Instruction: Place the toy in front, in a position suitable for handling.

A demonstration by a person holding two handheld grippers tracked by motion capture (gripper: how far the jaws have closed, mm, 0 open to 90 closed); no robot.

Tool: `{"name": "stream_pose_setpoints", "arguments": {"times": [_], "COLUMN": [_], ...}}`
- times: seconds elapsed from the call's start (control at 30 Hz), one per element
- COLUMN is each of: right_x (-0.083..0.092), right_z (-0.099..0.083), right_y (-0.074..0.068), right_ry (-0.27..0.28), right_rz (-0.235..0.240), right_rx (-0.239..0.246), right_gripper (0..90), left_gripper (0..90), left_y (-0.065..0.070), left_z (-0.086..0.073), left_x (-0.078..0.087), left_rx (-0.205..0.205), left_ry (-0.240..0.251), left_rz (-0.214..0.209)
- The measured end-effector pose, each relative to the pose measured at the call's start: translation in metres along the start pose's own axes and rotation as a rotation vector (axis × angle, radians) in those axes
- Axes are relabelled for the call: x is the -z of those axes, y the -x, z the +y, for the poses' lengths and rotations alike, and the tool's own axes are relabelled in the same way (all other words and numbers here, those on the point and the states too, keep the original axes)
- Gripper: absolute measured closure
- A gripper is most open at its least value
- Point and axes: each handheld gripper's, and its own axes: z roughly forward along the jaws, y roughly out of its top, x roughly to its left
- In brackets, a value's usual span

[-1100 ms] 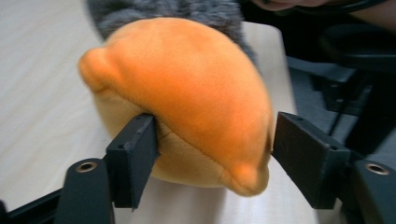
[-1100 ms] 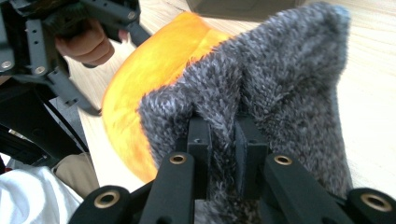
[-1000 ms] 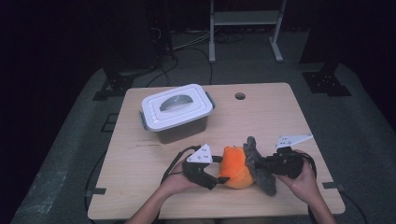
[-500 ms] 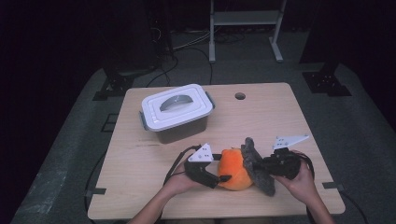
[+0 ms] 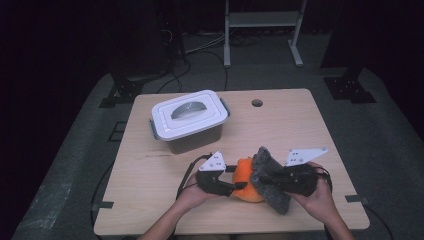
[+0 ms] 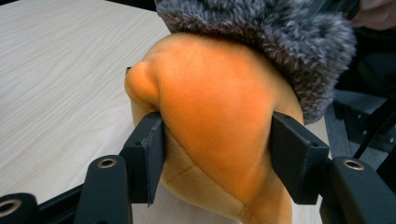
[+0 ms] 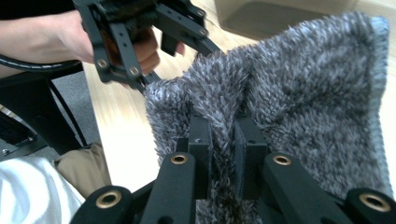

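Note:
An orange plush toy (image 5: 243, 175) lies near the table's front edge, and a grey fuzzy cloth (image 5: 272, 195) is draped over its right side. My left gripper (image 5: 234, 186) reaches in from the left. Its jaws have just been closing, and in the left gripper view (image 6: 217, 154) both pads press into the toy's (image 6: 215, 107) sides. My right gripper (image 5: 266, 178) comes from the right and is shut on a fold of the cloth (image 7: 303, 93). In the right gripper view (image 7: 223, 140) its jaws pinch the pile tightly. Part of the toy is hidden under the cloth (image 6: 280, 37).
A white lidded box (image 5: 189, 117) with a handle stands at the back left of the wooden table (image 5: 300, 130). A small round hole (image 5: 257, 103) is near the far edge. A metal stand (image 5: 262, 20) rises behind the table.
The left gripper's jaws have narrowed onto the orange toy. The right gripper with the cloth has shifted slightly, and its top plate has tilted. The left hand has stayed put.

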Motion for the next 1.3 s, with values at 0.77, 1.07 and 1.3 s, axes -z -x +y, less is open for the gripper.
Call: {"name": "stream_pose_setpoints", "arguments": {"times": [0.77, 1.07, 1.3], "right_x": [0.011, -0.006, -0.001], "right_z": [-0.007, -0.011, 0.0], "right_y": [0.015, 0.013, 0.003], "right_ry": [0.041, -0.012, 0.004], "right_rz": [-0.005, 0.056, 0.057], "right_rx": [-0.06, -0.075, -0.04], "right_gripper": [78.8, 78.4, 78.3], "left_gripper": [37.8, 23.3, 33.0], "left_y": [-0.001, -0.007, 0.0], "left_z": [-0.002, 0.001, 0.001], "left_x": [0.002, 0.005, 0.004], "left_rx": [-0.033, 0.03, -0.049], "left_ry": [-0.014, -0.009, -0.014], "left_rz": [-0.007, -0.025, -0.029]}}
